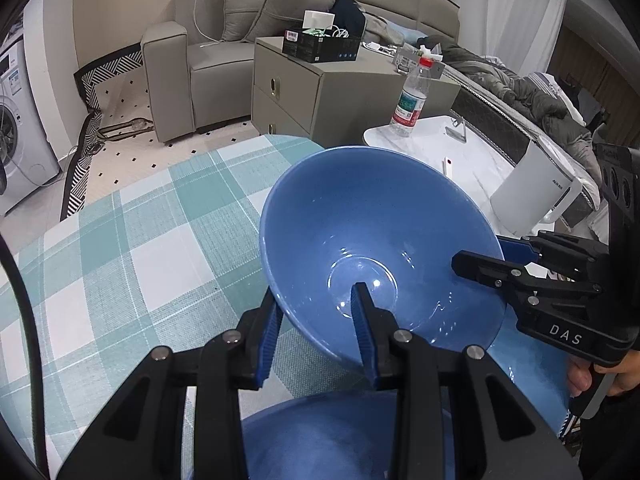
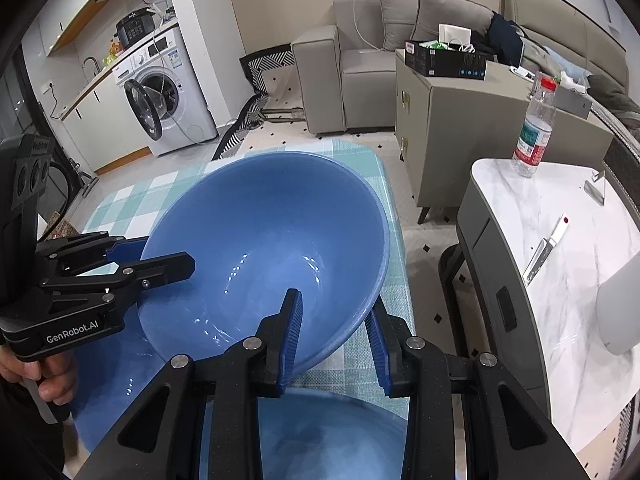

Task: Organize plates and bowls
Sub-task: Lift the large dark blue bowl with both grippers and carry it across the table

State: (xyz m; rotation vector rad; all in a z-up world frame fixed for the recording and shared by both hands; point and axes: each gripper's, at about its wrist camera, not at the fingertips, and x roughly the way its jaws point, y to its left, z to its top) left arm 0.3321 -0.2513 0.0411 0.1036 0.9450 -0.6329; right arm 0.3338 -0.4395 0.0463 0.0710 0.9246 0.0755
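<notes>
Blue bowl (image 1: pixel 376 240) is tilting between my clenched grippers, left gripper (image 1: pixel 320 320) and right gripper (image 2: pixel 336 332) gripping opposite rims, above the table's (image 1: pixel 120 240) near edge.

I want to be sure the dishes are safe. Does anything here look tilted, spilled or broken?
The glossy blue ceramic bowl is tilted steeply above the checked tablecloth, held at its rim by the left claw and right claw. Nothing looks spilled or broken.

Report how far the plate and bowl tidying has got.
Done: nothing visibly stacked yet. In hand: the large blue ceramic bowl, tilted, its rim clamped by the left gripper and right gripper. Left: a second blue dish lies below on the checked tablecloth.
</notes>
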